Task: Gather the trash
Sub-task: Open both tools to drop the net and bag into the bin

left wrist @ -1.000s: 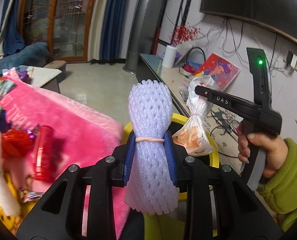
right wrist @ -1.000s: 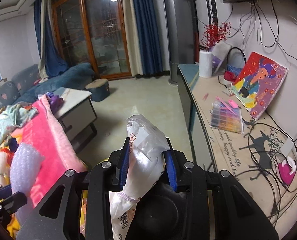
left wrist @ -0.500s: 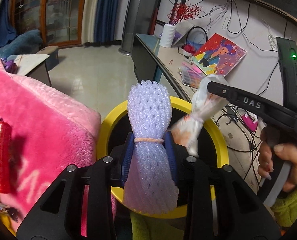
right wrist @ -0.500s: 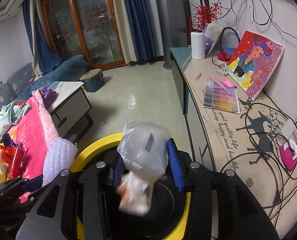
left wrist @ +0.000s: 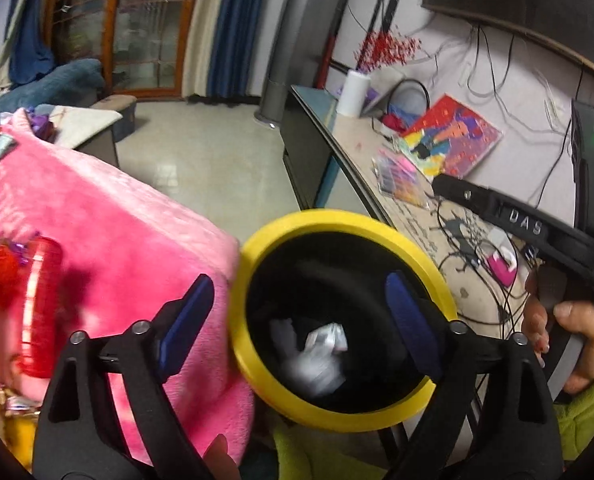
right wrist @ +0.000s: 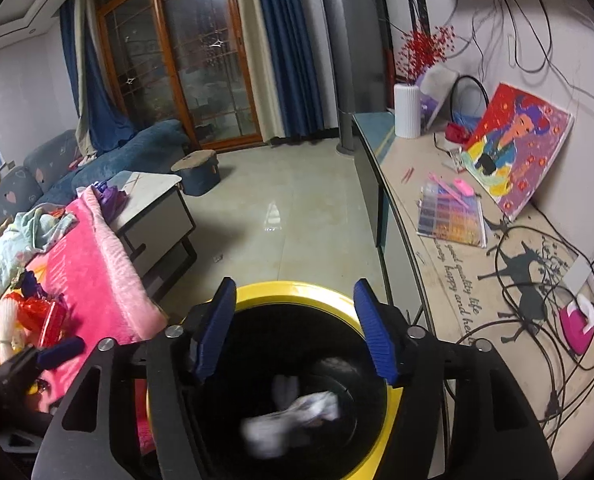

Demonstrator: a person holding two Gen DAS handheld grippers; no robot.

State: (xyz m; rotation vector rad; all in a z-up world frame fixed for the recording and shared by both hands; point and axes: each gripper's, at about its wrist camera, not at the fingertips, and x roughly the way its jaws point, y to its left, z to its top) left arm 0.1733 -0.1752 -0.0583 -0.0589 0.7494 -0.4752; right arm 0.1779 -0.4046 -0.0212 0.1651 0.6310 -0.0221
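A yellow-rimmed black trash bin stands between the pink blanket and the long side table; it also shows in the right wrist view. My left gripper is open and empty above the bin. My right gripper is open and empty over the bin mouth; its body shows in the left wrist view. Blurred white trash lies inside the bin, also seen in the right wrist view.
A pink blanket lies left of the bin with red wrappers and other litter on it. A long side table with cables, a painting and a white vase stands on the right. A coffee table stands further back.
Both grippers opened over the bin. The white foam net dropped from the left gripper and the plastic bag from the right; both now lie blurred inside the bin.
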